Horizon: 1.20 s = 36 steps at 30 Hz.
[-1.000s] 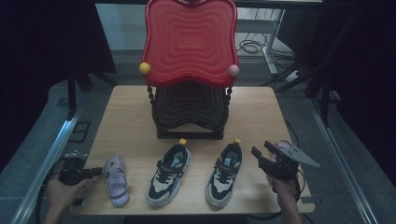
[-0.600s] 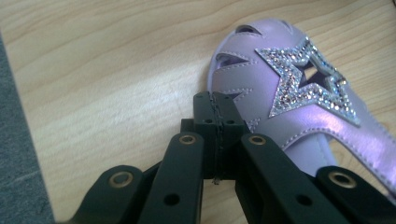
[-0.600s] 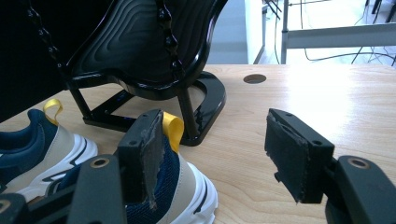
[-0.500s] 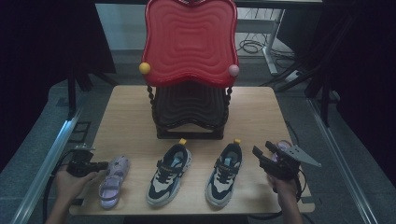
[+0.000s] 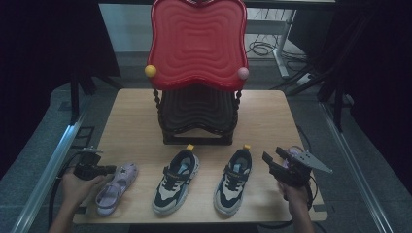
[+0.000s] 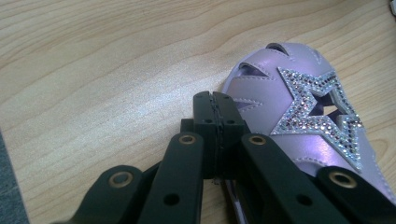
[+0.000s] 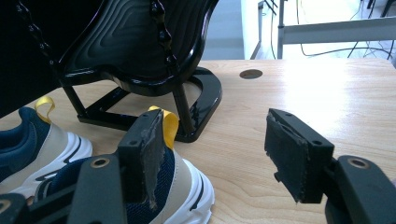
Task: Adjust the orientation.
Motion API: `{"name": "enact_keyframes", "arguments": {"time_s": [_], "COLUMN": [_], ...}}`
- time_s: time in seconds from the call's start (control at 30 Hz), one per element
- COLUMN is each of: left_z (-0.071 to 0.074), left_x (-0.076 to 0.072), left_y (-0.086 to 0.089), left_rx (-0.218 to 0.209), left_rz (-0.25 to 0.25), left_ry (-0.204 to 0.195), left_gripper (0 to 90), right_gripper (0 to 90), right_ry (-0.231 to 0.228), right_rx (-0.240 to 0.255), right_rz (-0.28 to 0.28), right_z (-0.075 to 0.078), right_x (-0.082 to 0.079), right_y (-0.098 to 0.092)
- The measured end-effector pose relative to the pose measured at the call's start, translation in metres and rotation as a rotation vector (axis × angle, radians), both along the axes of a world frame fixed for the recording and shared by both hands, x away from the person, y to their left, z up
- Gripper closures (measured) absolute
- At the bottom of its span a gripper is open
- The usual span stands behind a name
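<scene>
1. Where the high view's lower left corner shows a hand coming in, the left gripper lies low over the wooden table with its tip at the heel end of the lilac sandal
2. Seen in the left gripper view, the left gripper's jaws are pressed flat together with nothing between them, and their joined tip sits against the edge of the lilac sandal, which takes up the right half of that frame
3. Across the sandal's upper runs a star of small glittering stones, right of centre in the left gripper view
4. Just right of the sandal in the high view, at lower centre, lies the left sneaker, navy, cream and white, with a yellow heel loop pointing toward the top of the frame
5. Beside it, a little right of centre, lies the right sneaker of the same make, toe toward the bottom edge
6. Above both sneakers, at mid-frame, stands a black stand carrying a red wavy tray tilted up, with a yellow ball at its left corner and a pink ball at its right
7. At lower right of the high view, the right gripper is held just beside the right sneaker, apart from it
8. Along the right gripper view, its jaws stand wide apart and empty, the left one in front of the right sneaker's heel, the other over bare table
</scene>
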<state>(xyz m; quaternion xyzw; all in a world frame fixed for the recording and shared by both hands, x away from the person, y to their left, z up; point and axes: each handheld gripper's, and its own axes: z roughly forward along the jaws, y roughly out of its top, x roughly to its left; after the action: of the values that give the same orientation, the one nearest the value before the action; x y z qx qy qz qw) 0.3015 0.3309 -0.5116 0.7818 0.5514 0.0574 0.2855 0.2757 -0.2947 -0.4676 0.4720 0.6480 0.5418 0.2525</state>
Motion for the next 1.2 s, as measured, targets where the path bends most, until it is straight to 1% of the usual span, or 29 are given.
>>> {"name": "enact_keyframes", "arguments": {"time_s": [0.03, 0.1, 0.13, 0.2, 0.23, 0.27, 0.33, 0.4, 0.43, 0.47, 0.53, 0.63, 0.7, 0.73, 0.77, 0.8, 0.83, 0.87, 0.9, 0.93, 1.0, 1.03, 1.13, 1.2], "left_z": [0.001, 0.005, 0.010, 0.020, 0.020, 0.032, 0.043, 0.053, 0.056, 0.061, 0.066, 0.073, 0.077, 0.077, 0.080, 0.082, 0.084, 0.086, 0.087, 0.087, 0.087, 0.086, 0.084, 0.081], "left_x": [0.000, -0.002, -0.004, -0.008, -0.008, -0.012, -0.015, -0.017, -0.018, -0.021, -0.024, -0.028, -0.031, -0.031, -0.032, -0.032, -0.033, -0.035, -0.037, -0.038, -0.040, -0.041, -0.041, -0.040], "left_y": [0.001, 0.002, 0.001, -0.004, -0.004, -0.011, -0.017, -0.023, -0.025, -0.028, -0.033, -0.039, -0.042, -0.042, -0.044, -0.045, -0.046, -0.047, -0.048, -0.048, -0.049, -0.049, -0.049, -0.050], "left_rx": [-0.003, -0.007, -0.001, 0.002, 0.002, -0.012, -0.028, -0.052, -0.063, -0.092, -0.137, -0.188, -0.205, -0.205, -0.213, -0.207, -0.199, -0.204, -0.214, -0.214, -0.207, -0.208, -0.211, -0.217], "left_rz": [0.001, 0.019, 0.034, 0.055, 0.055, 0.071, 0.072, 0.056, 0.051, 0.044, 0.036, 0.023, 0.012, 0.012, -0.005, -0.017, -0.023, -0.028, -0.034, -0.040, -0.044, -0.046, -0.049, -0.054], "left_ry": [-0.003, -0.032, -0.067, -0.148, -0.148, -0.230, -0.299, -0.343, -0.360, -0.389, -0.425, -0.466, -0.484, -0.484, -0.487, -0.479, -0.480, -0.488, -0.487, -0.481, -0.469, -0.461, -0.449, -0.444], "left_gripper": [89.1, 87.9, 86.8, 79.0, 74.7, 71.6, 64.4, 54.3, 51.0, 49.9, 48.0, 45.7, 45.1, 44.8, 44.6, 43.8, 43.0, 43.0, 42.9, 42.6, 41.7, 41.4, 41.1, 41.1], "right_gripper": [37.9, 37.9, 38.0, 38.1, 38.1, 38.0, 37.9, 37.9, 37.9, 37.9, 37.8, 37.7, 37.4, 37.4, 37.4, 37.4, 37.4, 37.4, 37.3, 37.3, 37.4, 37.3, 36.6, 35.7], "right_ry": [-0.001, 0.001, 0.003, 0.023, 0.024, 0.022, 0.019, 0.017, 0.016, 0.013, 0.013, 0.011, 0.011, 0.010, 0.010, 0.008, 0.008, 0.008, 0.008, 0.009, 0.009, 0.014, 0.005, 0.010], "right_rx": [-0.002, 0.001, 0.010, 0.064, 0.072, 0.057, 0.039, 0.037, 0.038, 0.035, 0.038, 0.029, 0.014, 0.007, 0.004, 0.001, 0.001, -0.003, -0.012, -0.024, -0.024, -0.023, -0.051, -0.051], "right_rz": [0.000, -0.001, -0.004, 0.011, 0.013, 0.012, 0.014, 0.012, 0.009, 0.007, 0.000, -0.006, -0.004, -0.002, -0.002, -0.004, -0.003, 0.002, 0.004, 0.007, 0.010, 0.020, 0.033, 0.046], "right_z": [0.000, 0.000, 0.000, -0.001, -0.001, -0.001, -0.001, -0.001, -0.001, -0.001, 0.000, 0.000, 0.000, 0.000, 0.000, 0.000, 0.000, 0.000, 0.000, -0.001, -0.001, 0.000, 0.000, 0.001], "right_x": [0.000, 0.000, 0.000, 0.002, 0.002, 0.003, 0.002, 0.002, 0.001, 0.001, 0.001, 0.000, 0.000, 0.000, -0.001, 0.000, 0.000, 0.001, 0.003, 0.004, 0.005, 0.005, 0.003, 0.002], "right_y": [0.000, 0.000, 0.000, 0.000, 0.001, 0.003, 0.005, 0.005, 0.004, 0.003, 0.002, 0.004, 0.005, 0.006, 0.007, 0.008, 0.009, 0.011, 0.013, 0.015, 0.019, 0.020, 0.025, 0.026]}}
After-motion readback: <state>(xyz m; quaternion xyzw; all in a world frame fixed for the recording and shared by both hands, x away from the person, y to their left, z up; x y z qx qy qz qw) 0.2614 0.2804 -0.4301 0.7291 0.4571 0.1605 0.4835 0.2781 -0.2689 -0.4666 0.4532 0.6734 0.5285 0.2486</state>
